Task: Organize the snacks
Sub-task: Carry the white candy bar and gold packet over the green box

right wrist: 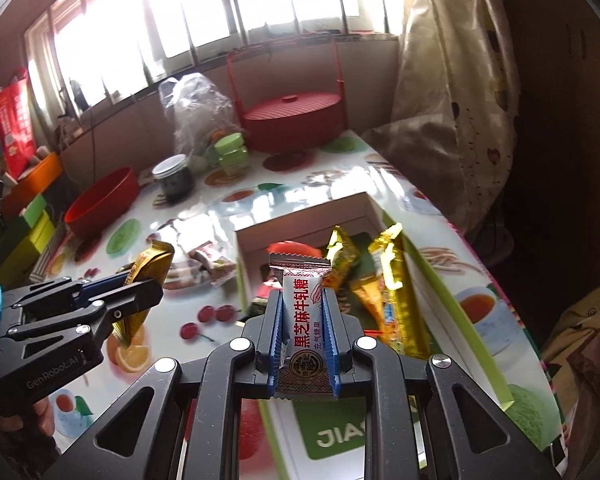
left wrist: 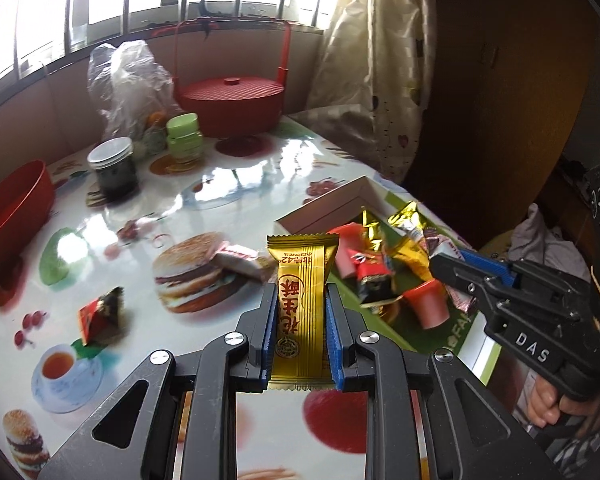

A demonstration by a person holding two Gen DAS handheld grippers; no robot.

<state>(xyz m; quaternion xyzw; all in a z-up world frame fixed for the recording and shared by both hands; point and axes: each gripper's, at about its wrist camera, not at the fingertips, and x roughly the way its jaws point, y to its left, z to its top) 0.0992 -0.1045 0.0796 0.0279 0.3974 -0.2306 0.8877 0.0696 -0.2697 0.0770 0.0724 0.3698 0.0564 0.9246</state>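
— Closest in the left wrist view: the left gripper (left wrist: 300, 312), jaws pressed in on a gold snack bar (left wrist: 300, 308) that stands upright between the blue pads, lifted over the fruit-print table (left wrist: 228, 184).

— And the other tool?

— Only the right wrist view shows its load: the right gripper (right wrist: 303, 320) is clamped on a white sesame nougat bar (right wrist: 304, 312), held over the open box (right wrist: 440, 280) of gold and red wrappers. From the left camera the right gripper (left wrist: 454, 266) is seen side-on, its load hidden.

— What else is around?

— Loose snacks on the table: a red-and-black packet (left wrist: 102, 314) and a pale wrapped piece (left wrist: 240, 260). Farther back stand a dark jar (left wrist: 114, 166), green tubs (left wrist: 184, 138), a plastic bag (left wrist: 126, 80), a red lidded basket (left wrist: 232, 98) and a red bowl (left wrist: 12, 208).
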